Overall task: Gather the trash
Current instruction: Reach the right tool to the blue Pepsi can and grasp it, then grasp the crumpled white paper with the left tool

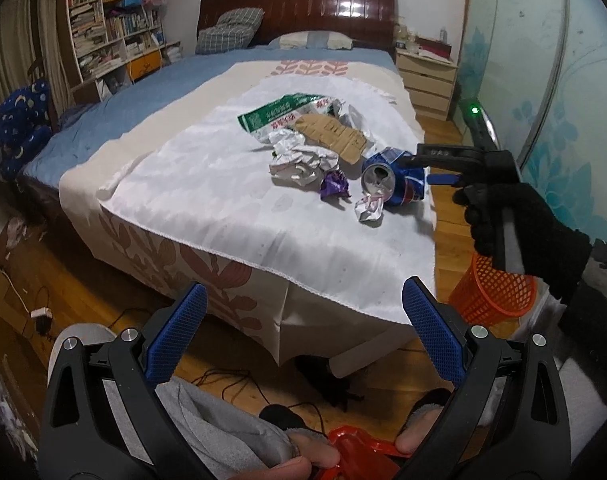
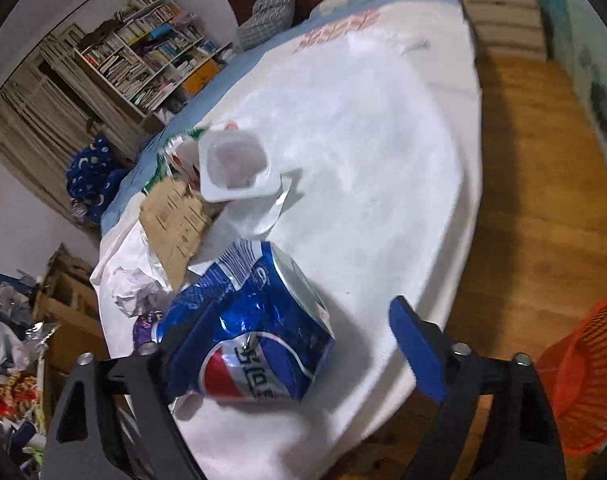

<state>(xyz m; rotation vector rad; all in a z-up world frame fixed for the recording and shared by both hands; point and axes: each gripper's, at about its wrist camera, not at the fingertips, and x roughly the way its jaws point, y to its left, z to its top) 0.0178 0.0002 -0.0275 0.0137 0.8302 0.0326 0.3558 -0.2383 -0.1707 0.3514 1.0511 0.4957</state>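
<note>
From my left wrist cam, the left gripper (image 1: pixel 303 312) sits at the bottom of the frame w/ its blue pads spread wide and nothing between them. Mid-frame, on the white cloth (image 1: pixel 207 184) over the bed, the trash pile lies together: a green-and-white wrapper (image 1: pixel 271 114), a cardboard piece (image 1: pixel 335 136), crumpled paper (image 1: pixel 299 160), a purple wrapper (image 1: pixel 333 186) and a small paper ball (image 1: pixel 368 210). The crushed Pepsi can (image 1: pixel 395 178) lies right of centre, just beside the paper ball. The right gripper (image 1: pixel 423 168) comes in from the right edge, held by a black-gloved hand (image 1: pixel 519 232), one finger above the can and one beside it.

On the right wrist cam the right gripper (image 2: pixel 287 344) is wide open around the can (image 2: pixel 243 340): the can leans against the left pad (image 2: pixel 191 344), while the right pad (image 2: pixel 415 352) stands clear of it. Not clamped, as far as I can tell; the frame is motion-blurred. A white plastic cup (image 2: pixel 235 166) sits above the can, next to the cardboard (image 2: pixel 175 220). The orange mesh basket (image 2: pixel 579 380) stands on the wood floor at lower right, beside the bed; in the left view it shows at lower right below the glove (image 1: pixel 491 292).
</note>
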